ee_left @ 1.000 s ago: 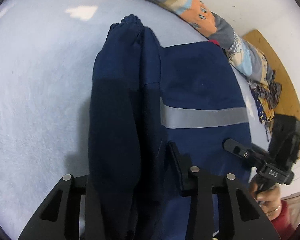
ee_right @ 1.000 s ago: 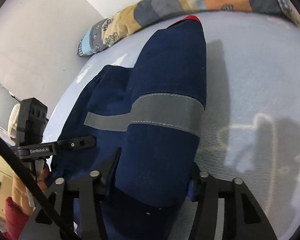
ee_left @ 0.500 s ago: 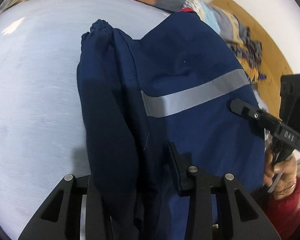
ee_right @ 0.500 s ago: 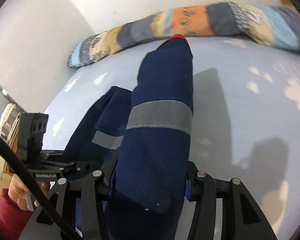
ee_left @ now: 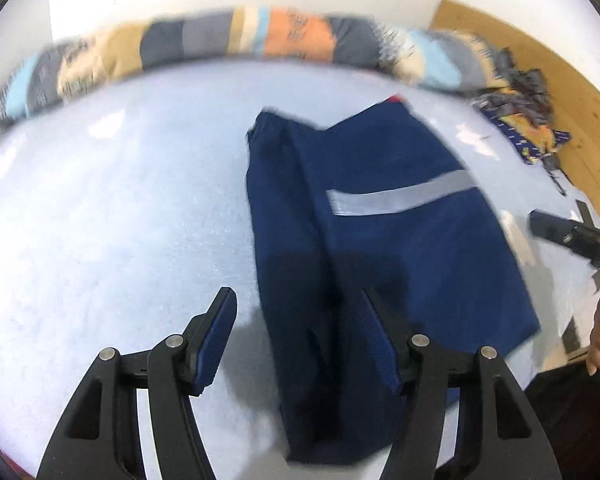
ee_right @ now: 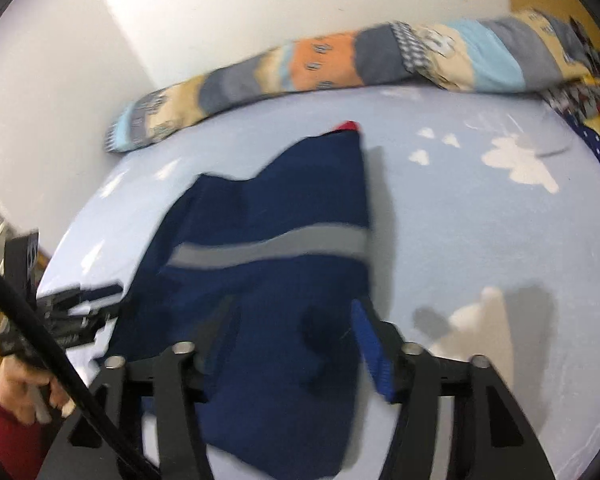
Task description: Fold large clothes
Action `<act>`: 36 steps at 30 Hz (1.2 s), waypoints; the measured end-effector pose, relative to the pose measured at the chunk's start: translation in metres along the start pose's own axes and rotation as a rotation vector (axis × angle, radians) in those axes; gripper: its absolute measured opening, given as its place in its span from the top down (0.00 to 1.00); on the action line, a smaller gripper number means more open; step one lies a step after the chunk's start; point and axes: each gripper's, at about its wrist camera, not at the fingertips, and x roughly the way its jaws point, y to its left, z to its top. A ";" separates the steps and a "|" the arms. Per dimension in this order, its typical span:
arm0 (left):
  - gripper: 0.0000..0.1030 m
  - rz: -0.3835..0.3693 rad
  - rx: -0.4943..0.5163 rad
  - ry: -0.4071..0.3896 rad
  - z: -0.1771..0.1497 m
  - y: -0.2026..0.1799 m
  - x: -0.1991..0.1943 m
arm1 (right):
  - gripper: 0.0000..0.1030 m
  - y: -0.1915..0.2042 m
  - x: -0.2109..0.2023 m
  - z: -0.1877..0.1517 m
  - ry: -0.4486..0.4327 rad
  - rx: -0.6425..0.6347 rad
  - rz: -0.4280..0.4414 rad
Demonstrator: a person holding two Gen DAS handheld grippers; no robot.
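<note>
From the left wrist view, the left gripper stands with fingers spread above the folded navy jacket lying on the pale blue bed, while from the right wrist view the right gripper likewise gapes wide over the jacket, gripping nothing.

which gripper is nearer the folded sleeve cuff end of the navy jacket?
Left. The left gripper is open above the sleeve side of the navy jacket, in line with the cuff. The right gripper is open over the opposite edge.
</note>
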 end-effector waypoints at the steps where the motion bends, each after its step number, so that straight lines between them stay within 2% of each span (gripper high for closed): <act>1: 0.40 0.001 0.009 -0.045 -0.009 -0.006 -0.012 | 0.54 0.011 -0.006 -0.010 -0.006 -0.026 0.003; 4: 0.40 -0.035 0.078 -0.122 -0.031 -0.038 -0.030 | 0.58 0.036 -0.020 -0.040 -0.021 -0.081 0.013; 6: 0.40 0.002 0.161 -0.159 -0.052 -0.059 -0.035 | 0.58 0.045 -0.025 -0.056 -0.032 -0.108 0.008; 8: 0.40 0.029 0.196 -0.119 -0.062 -0.065 -0.022 | 0.58 0.051 -0.023 -0.070 -0.019 -0.146 -0.017; 10: 0.40 0.097 0.198 -0.062 -0.063 -0.064 0.004 | 0.58 0.049 -0.007 -0.079 0.035 -0.146 -0.048; 11: 0.39 0.122 0.188 0.002 -0.064 -0.058 0.022 | 0.58 0.043 0.006 -0.082 0.073 -0.124 -0.056; 13: 0.35 0.058 0.099 0.063 -0.061 -0.044 0.038 | 0.58 0.032 0.025 -0.087 0.137 -0.096 -0.068; 15: 0.34 0.031 0.057 0.081 -0.059 -0.035 0.036 | 0.58 0.029 0.028 -0.086 0.144 -0.065 -0.061; 17: 0.36 0.056 0.080 0.029 -0.056 -0.038 0.021 | 0.58 0.031 0.024 -0.082 0.155 -0.077 -0.066; 20: 0.34 0.017 0.087 -0.084 -0.039 -0.044 -0.007 | 0.57 0.033 0.002 -0.065 0.081 -0.071 -0.015; 21: 0.26 0.017 0.088 -0.130 -0.027 -0.045 -0.014 | 0.57 0.037 -0.008 -0.051 0.033 -0.096 -0.029; 23: 0.17 0.049 0.081 -0.166 -0.003 -0.044 -0.012 | 0.48 0.039 -0.011 -0.023 -0.022 -0.114 -0.052; 25: 0.17 0.071 0.077 -0.182 0.024 -0.042 0.002 | 0.44 0.034 0.000 0.009 -0.040 -0.106 -0.059; 28: 0.17 0.116 0.052 -0.165 0.066 -0.042 0.040 | 0.44 0.019 0.032 0.052 -0.049 -0.052 -0.068; 29: 0.17 0.108 0.033 -0.158 0.076 -0.038 0.051 | 0.44 0.012 0.045 0.068 -0.055 -0.032 -0.070; 32: 0.17 0.129 -0.020 -0.138 0.100 -0.024 0.086 | 0.44 0.007 0.081 0.098 -0.054 -0.040 -0.131; 36: 0.17 0.188 -0.062 -0.027 0.117 -0.010 0.139 | 0.44 -0.017 0.139 0.115 0.041 0.024 -0.108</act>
